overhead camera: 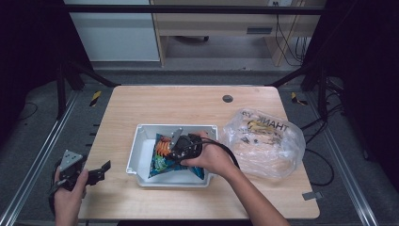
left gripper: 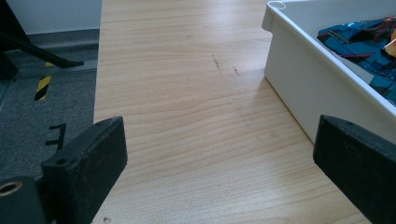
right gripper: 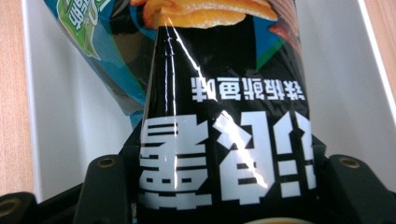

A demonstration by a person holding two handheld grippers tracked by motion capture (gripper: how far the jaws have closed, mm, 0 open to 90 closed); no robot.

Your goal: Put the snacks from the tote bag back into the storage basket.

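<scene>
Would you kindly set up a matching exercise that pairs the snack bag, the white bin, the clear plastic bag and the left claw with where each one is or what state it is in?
Things:
1. snack bag
2. white bin
3. clear plastic bag
4. left claw

Places or states:
A. open, over bare table near the table's left edge
B. lying on the table to the right of the bin
C. clamped in the right claw, inside the bin
D. standing mid-table, holding the snack

Pairs: 1-C, 2-D, 3-B, 4-A
</scene>
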